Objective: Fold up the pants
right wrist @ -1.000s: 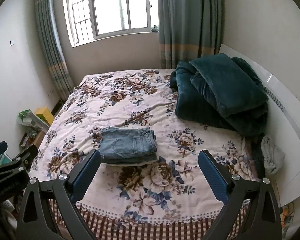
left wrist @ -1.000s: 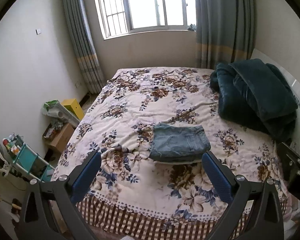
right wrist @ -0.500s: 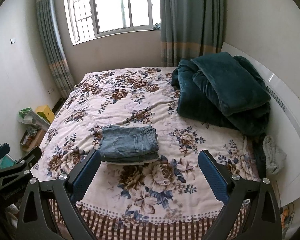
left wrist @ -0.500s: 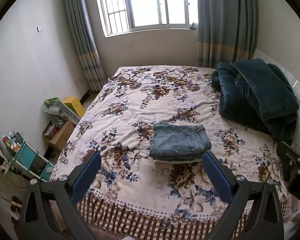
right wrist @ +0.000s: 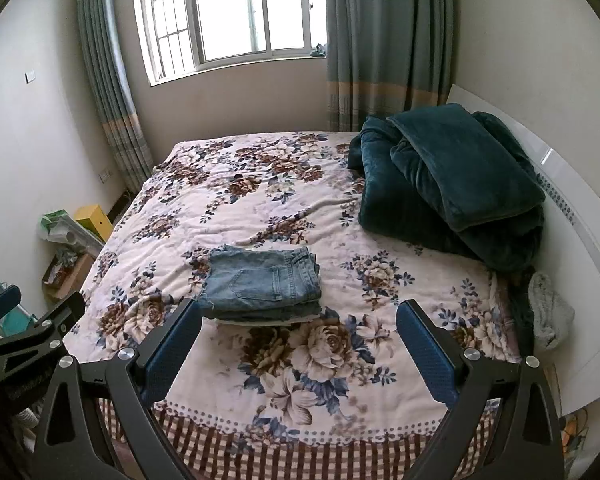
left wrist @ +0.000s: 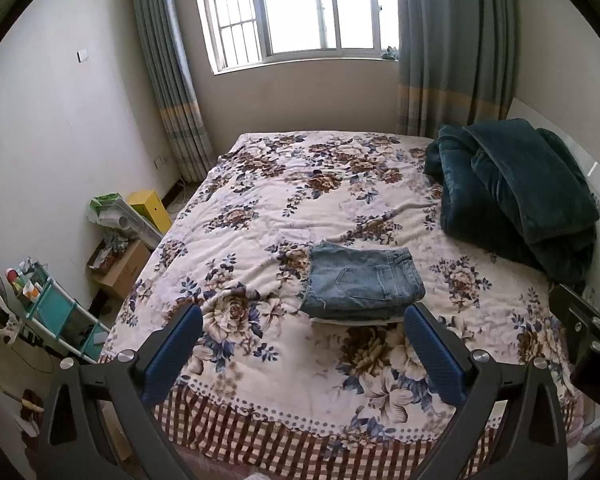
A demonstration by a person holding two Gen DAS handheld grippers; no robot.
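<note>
Here, folded pants (left wrist: 362, 282) lie on the bed (left wrist: 260, 208); left claw (left wrist: 300, 354) and right claw (right wrist: 298, 346) spread.

Both tongs raised, tilted slightly upward; folded pants (left wrist: 362, 280) sit lower in view.

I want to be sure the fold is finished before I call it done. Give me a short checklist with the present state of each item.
1. Jeans folded into a compact stack: ok.
2. Stack lies flat on the bedspread, away from its edge: ok.
3. Left gripper open, holding nothing: ok.
4. Right gripper open, holding nothing: ok.
5. Both grippers apart from the jeans: ok.
6. Layers evenly aligned: cannot tell; a pale layer shows under the near edge.
7. Teal blanket apart from the stack: ok.
</note>
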